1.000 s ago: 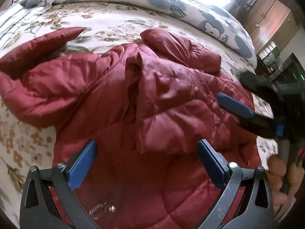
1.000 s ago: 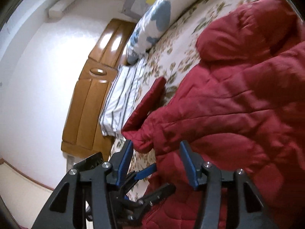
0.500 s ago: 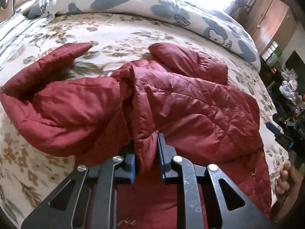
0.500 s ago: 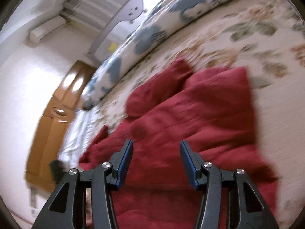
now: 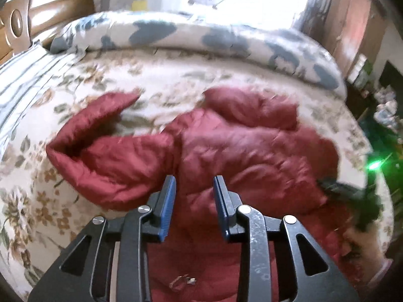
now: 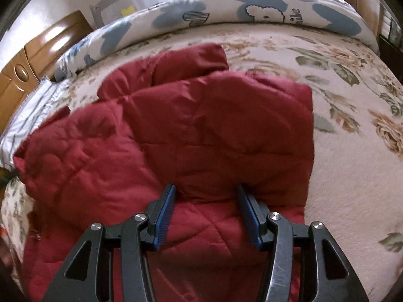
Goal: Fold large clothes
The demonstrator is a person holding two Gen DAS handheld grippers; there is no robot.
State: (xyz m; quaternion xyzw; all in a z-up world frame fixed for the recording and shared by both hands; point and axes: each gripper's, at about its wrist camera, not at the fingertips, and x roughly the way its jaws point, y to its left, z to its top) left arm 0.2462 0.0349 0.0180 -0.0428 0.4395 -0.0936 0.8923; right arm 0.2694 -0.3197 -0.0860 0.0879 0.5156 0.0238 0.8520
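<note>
One fold looks to be in, and you're only partway there. Your dark red quilted puffer jacket (image 6: 201, 130) lies on the cream floral bedspread (image 6: 352, 151), on the near side of the rolled white-and-blue patterned duvet (image 6: 252, 7) that runs along the far edge. From your right wrist view, a panel of the jacket lies doubled over the body, its straight edge facing away from the duvet, toward you. That's the part I'd call done.

Your left gripper (image 5: 194, 183) has just been opening a little; its blue pads stand apart with jacket fabric seen behind them, nothing pinched between them. So it's released. Your right gripper (image 6: 206, 191) sits half open, fingertips at the folded panel's edge, not clamped on it as far as I can see.

Plenty is left. One long sleeve (image 5: 100, 115) sprawls out sideways, running roughly parallel to the duvet, and the second sleeve (image 5: 252, 105) lies bunched on the duvet side of the body. Both want tucking in, then the body needs halving into a compact bundle.
</note>
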